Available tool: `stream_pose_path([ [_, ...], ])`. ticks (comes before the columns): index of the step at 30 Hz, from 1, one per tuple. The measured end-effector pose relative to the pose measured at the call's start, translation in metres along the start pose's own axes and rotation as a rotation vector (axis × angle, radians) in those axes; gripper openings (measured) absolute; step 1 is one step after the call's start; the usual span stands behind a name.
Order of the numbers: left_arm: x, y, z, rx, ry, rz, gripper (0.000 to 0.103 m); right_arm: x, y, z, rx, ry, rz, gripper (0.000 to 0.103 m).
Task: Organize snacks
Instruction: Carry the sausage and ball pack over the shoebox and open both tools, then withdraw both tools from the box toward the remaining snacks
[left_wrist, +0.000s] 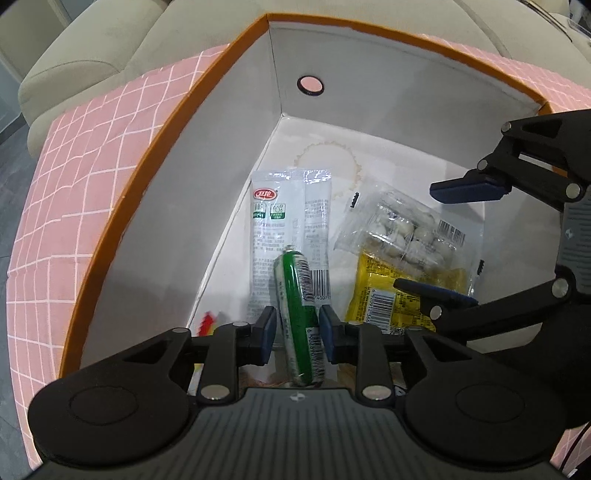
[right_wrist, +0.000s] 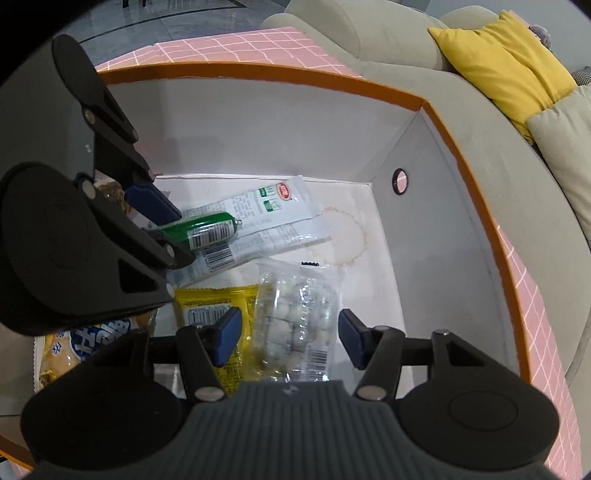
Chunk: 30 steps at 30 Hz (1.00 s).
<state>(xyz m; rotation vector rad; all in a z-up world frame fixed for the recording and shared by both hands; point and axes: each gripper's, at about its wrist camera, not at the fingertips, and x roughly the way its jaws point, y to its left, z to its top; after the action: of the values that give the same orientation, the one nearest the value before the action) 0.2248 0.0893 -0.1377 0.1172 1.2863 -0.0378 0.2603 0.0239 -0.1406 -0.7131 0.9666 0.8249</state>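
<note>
Green sausage stick loosely between left gripper pads, contact unclear; right gripper wide, empty.

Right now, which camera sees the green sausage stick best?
The left wrist view: the green sausage stick runs full length between the left gripper. In the right wrist view, that gripper covers one end, leaving only its barcode end visible.

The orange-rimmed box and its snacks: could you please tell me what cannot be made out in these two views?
- Left wrist view: the green sausage stick is hidden at its near end by the left gripper.
- Left wrist view: whether the blue pads actually press the stick; small gaps seem to show.
- Right wrist view: the blue-lettered snack bag is mostly covered by the gripper bodies.
- Both views: printing on the white sachets is too small.
</note>
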Motion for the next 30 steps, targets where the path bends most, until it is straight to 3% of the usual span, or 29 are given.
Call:
stream_pose_path([
  [8,-0.036,0.004,-0.007,-0.031,-0.082,-0.009,0.044,-0.030,-0.013,0.000,0.119,-0.027,0.010,0.079],
  [18,-0.088,0.006,-0.021,-0.061,-0.221,-0.044,0.046,-0.084,-0.024,-0.016,0.309,-0.113,-0.032,0.084],
  [30,-0.141,-0.012,-0.046,-0.108,-0.380,-0.066,0.046,-0.153,-0.016,-0.064,0.528,-0.226,-0.073,0.086],
])
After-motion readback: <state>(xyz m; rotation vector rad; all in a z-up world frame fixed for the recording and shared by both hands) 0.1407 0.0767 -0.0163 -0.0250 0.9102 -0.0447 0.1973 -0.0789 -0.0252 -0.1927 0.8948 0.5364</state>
